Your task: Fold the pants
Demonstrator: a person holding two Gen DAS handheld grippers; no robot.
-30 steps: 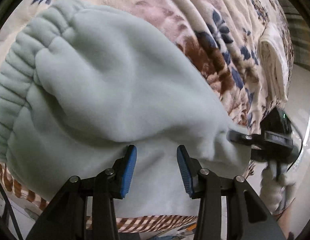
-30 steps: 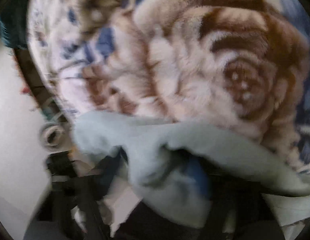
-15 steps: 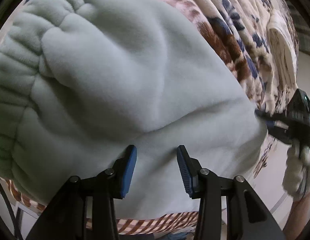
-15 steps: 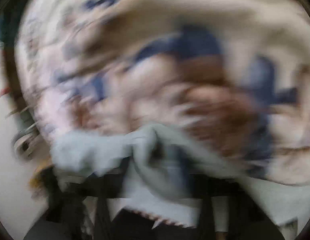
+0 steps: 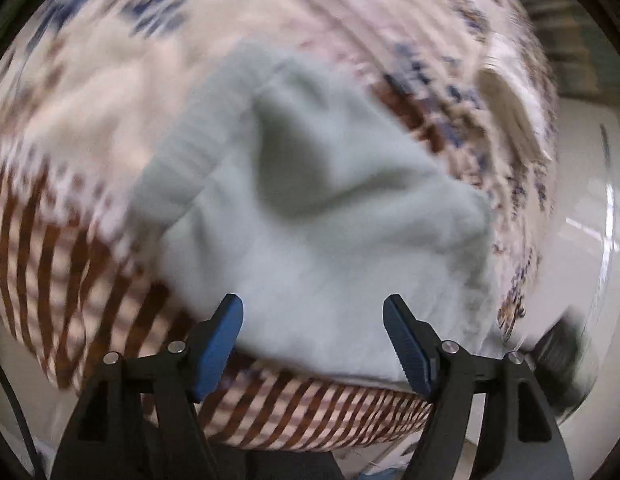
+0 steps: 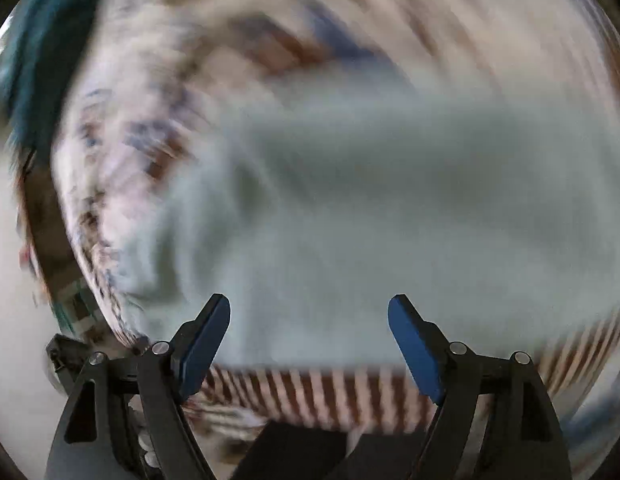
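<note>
Item count:
- Pants: one pair of pale green fleece pants.
- Blankets: one floral blanket with a brown striped border.
- Grippers: two; one left gripper and one right gripper, each with two blue-padded jaws.
- Cream folded cloths: one.

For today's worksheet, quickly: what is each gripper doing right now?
Left gripper: open, holding nothing, pants beyond it.
Right gripper: open, holding nothing.
</note>
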